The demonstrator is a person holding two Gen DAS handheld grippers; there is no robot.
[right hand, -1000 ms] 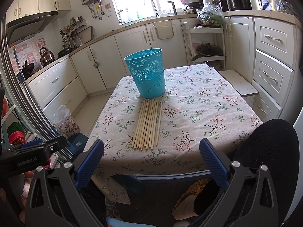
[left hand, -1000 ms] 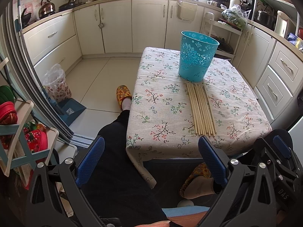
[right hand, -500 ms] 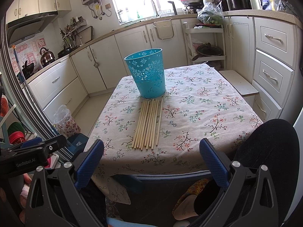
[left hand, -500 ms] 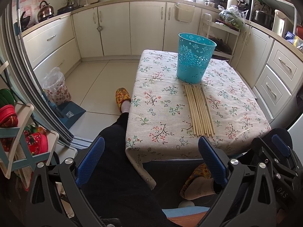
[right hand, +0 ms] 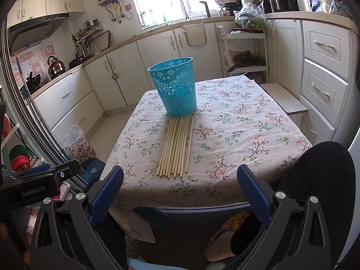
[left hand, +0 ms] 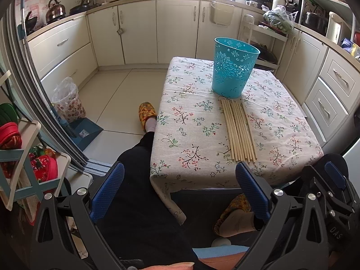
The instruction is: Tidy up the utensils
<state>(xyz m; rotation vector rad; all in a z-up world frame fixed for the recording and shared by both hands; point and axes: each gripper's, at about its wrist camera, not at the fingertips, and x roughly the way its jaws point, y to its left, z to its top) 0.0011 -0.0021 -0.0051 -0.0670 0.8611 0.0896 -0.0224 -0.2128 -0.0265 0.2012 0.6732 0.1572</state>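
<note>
Looking from the left wrist view, the left gripper (left hand: 180,189) hangs low in front of the near edge of the table (left hand: 198,175). Its two blue pads (left hand: 108,191) are spread wide apart and pinch nothing. The table wears a flowery cloth. A bunch of wooden chopsticks (left hand: 238,130) lies flat on the cloth, side by side. Their near ends stop close to the near edge, and their far ends reach toward a blue basket (left hand: 234,67). The basket stands upright in the middle of the far half, with small holes cut in its wall. The far ends of the sticks lie just beside its bottom; whether they touch it cannot be told. A foot in a yellow slipper (left hand: 146,112) rests on the floor next to the left edge of the table.

From the right wrist view, the right gripper (right hand: 180,191) also hangs in front of the near edge of the table (right hand: 281,117). Its blue pads (right hand: 254,195) are spread wide too, with nothing between them. The chopsticks (right hand: 175,148) lie a bit left of the middle, pointing from the near edge to the blue basket (right hand: 177,90). One stick on the right side lies a little apart from the others. The left gripper (right hand: 40,180) shows as a black block low at the left, off the near left corner of the table.
</note>
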